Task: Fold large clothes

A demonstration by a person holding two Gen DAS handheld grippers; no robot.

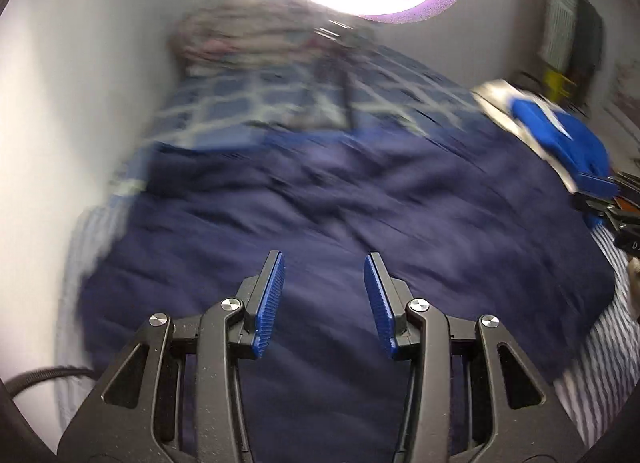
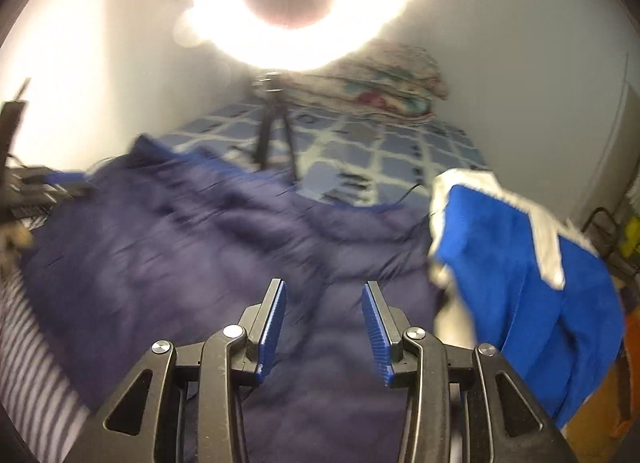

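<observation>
A large dark navy garment (image 1: 340, 215) lies spread and rumpled over the bed, filling the middle of both wrist views (image 2: 224, 235). My left gripper (image 1: 325, 263) hangs above its near part, jaws open, nothing between the blue pads. My right gripper (image 2: 325, 291) is likewise open and empty above the navy cloth. A bright blue and white garment (image 2: 520, 263) lies bunched at the right, beside the right gripper; in the left wrist view it (image 1: 556, 135) shows at the far right. Both views are blurred by motion.
A blue bedsheet with a white lattice pattern (image 2: 360, 151) covers the far half of the bed. A tripod (image 2: 274, 127) with a glaring ring light (image 2: 300, 3) stands on it. Folded patterned bedding (image 2: 392, 79) is stacked at the back. Striped fabric (image 1: 600, 351) lies at the near edge.
</observation>
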